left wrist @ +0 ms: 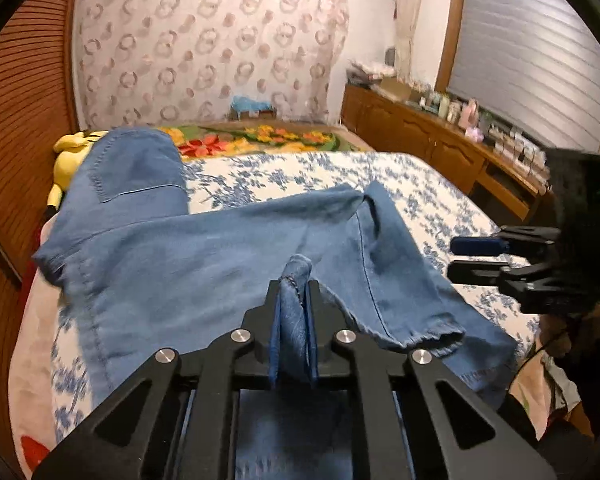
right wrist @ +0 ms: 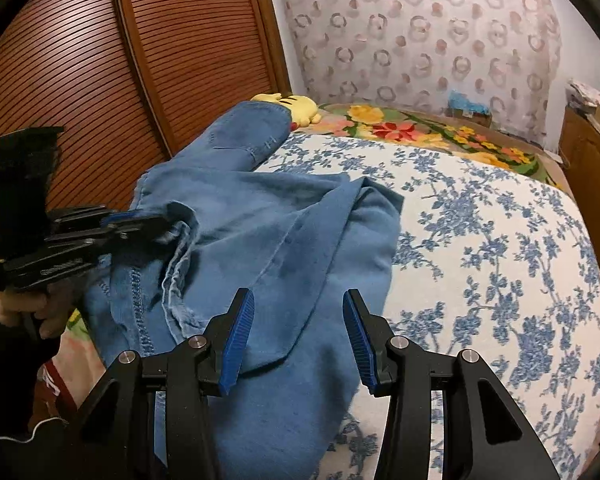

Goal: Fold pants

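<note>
Blue denim pants [left wrist: 204, 248] lie spread on the bed, waist end toward the far left, legs toward me; they also show in the right wrist view [right wrist: 260, 232]. My left gripper [left wrist: 294, 284] is shut on a hem of one leg [left wrist: 296, 308] and holds it lifted; it appears at the left of the right wrist view [right wrist: 168, 226]. My right gripper [right wrist: 298, 312] is open and empty, hovering over the lower leg fabric; it shows at the right edge of the left wrist view [left wrist: 456, 258].
The bed has a white-and-blue floral cover [right wrist: 480, 240] with a bright flower blanket [left wrist: 260, 138] at its head. A yellow plush toy [right wrist: 296, 106] lies by the slatted wooden wardrobe [right wrist: 100, 80]. A wooden sideboard [left wrist: 440, 140] with small items stands at the right.
</note>
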Demonstrator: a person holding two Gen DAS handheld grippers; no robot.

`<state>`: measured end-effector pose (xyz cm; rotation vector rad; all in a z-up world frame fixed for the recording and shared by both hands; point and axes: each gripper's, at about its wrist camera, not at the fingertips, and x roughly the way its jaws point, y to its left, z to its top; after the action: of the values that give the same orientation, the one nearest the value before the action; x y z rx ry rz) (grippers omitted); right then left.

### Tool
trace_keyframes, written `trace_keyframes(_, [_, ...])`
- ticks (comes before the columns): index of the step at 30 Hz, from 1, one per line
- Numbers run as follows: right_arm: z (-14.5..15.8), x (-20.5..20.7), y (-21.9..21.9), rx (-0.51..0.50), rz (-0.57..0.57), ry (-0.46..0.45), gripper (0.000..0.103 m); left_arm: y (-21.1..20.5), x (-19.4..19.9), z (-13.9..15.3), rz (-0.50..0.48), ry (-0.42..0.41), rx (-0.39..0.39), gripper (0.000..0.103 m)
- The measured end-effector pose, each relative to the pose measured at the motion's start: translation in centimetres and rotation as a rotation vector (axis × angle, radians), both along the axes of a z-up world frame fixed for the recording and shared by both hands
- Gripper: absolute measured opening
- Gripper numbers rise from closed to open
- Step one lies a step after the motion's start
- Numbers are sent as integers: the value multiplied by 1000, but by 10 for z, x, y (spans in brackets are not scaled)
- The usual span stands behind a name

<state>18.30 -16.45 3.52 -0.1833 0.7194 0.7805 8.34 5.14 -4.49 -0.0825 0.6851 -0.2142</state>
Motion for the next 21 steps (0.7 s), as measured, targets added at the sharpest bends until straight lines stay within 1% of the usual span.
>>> trace_keyframes(2, [-4,1,2,-4,6,6,48,6,-16,0,14,-14,-11,11])
trace_keyframes(5, [-11,2,4,-18,0,14,48,14,-32,-5,33,-9,-26,11])
trace_keyframes(9, [-19,1,8,-27,-4,49,48,18,-46,-19,54,23,-1,11])
trace_keyframes(12, [-26,2,11,-36,-4,79,48,17,-44,-25,60,40,14,11])
trace_keyframes(16, [-35,4,13,-41,-8,113,48,16,-42,-26,58,41,10,11])
trace_keyframes(18, [-38,6,16,-34,6,130,48,15,-42,-27,44,29,10,11])
trace_keyframes(21, [-42,9,23,-23,38,150,48,19,-46,-28,54,26,1,11])
